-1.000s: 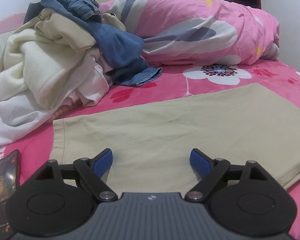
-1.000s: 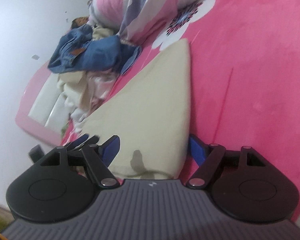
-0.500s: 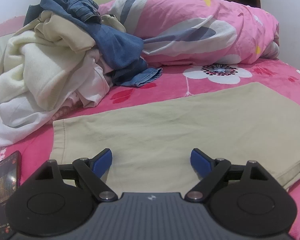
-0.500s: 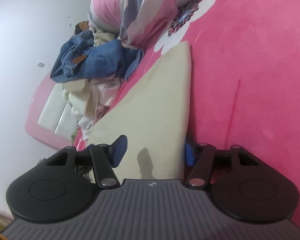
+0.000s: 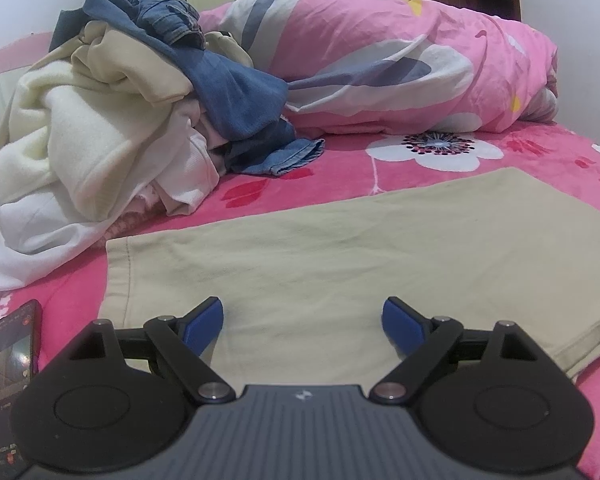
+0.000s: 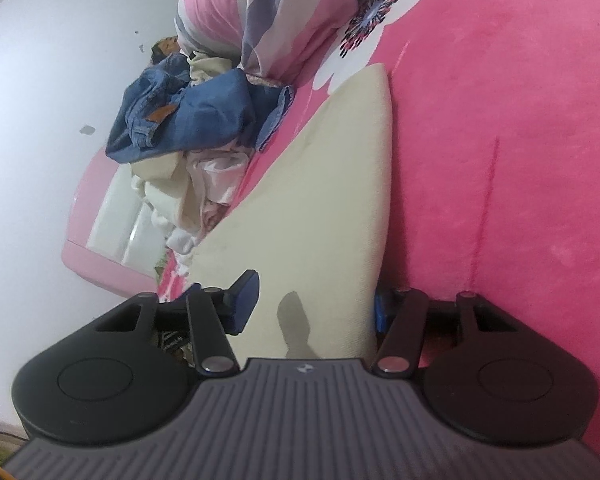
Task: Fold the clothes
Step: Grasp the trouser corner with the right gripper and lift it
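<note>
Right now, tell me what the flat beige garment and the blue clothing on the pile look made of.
Beige garment: looks like woven cotton, matte, with a stitched hem along its edge. Blue clothing: probably denim, faded blue, with a tan patch visible from the right wrist view. Neither can be confirmed by sight.

Left gripper [image 5: 302, 320]: level, jaws spread wide, nothing between the blue pads [image 5: 202, 323]. Right gripper [image 6: 314, 308]: rolled sideways, jaws also apart but narrower. Its left pad [image 6: 245, 300] sits clear and fully visible; its right pad [image 6: 380, 311] is mostly hidden, only a blue sliver shows. Nothing gripped by either.
</note>
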The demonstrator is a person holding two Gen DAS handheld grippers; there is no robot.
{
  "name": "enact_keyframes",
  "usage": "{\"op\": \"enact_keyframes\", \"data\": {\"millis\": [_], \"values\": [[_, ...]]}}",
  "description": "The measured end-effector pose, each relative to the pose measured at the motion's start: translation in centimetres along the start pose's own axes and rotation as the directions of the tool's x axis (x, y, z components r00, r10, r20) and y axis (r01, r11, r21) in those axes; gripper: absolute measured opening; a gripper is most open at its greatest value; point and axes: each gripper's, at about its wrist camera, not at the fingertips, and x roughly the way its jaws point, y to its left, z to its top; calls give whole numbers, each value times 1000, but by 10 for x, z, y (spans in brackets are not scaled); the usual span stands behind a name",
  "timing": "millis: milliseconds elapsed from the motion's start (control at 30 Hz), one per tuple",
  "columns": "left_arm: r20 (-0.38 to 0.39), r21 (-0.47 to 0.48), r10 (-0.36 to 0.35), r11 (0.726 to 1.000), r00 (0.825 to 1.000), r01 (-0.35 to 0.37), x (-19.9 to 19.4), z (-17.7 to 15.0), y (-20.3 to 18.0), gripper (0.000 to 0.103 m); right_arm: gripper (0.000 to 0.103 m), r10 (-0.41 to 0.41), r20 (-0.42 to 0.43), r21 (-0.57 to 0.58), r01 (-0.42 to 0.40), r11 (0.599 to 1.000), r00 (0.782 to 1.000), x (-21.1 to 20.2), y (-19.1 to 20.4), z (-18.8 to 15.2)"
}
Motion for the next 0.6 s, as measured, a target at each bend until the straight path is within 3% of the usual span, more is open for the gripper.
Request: {"op": "enact_keyframes", "data": {"millis": [67, 167, 367, 600], "values": [[2, -1, -4, 1000, 1000, 4, 0, 0, 1, 88, 33, -15, 4, 8, 15, 1000, 1000, 1, 0, 0], [4, -1, -11, 1000, 1000, 11, 0, 0, 2, 88, 19, -45, 18, 36, 44, 998, 999, -3, -1, 0], [13, 1, -23, 1000, 1000, 23, -2, -2, 4, 88, 10, -44, 69, -6, 44, 999, 997, -9, 18, -1], [31, 3, -43, 999, 999, 42, -5, -6, 7, 88, 9, -21, 131, -68, 30, 997, 991, -14, 56, 6]]}}
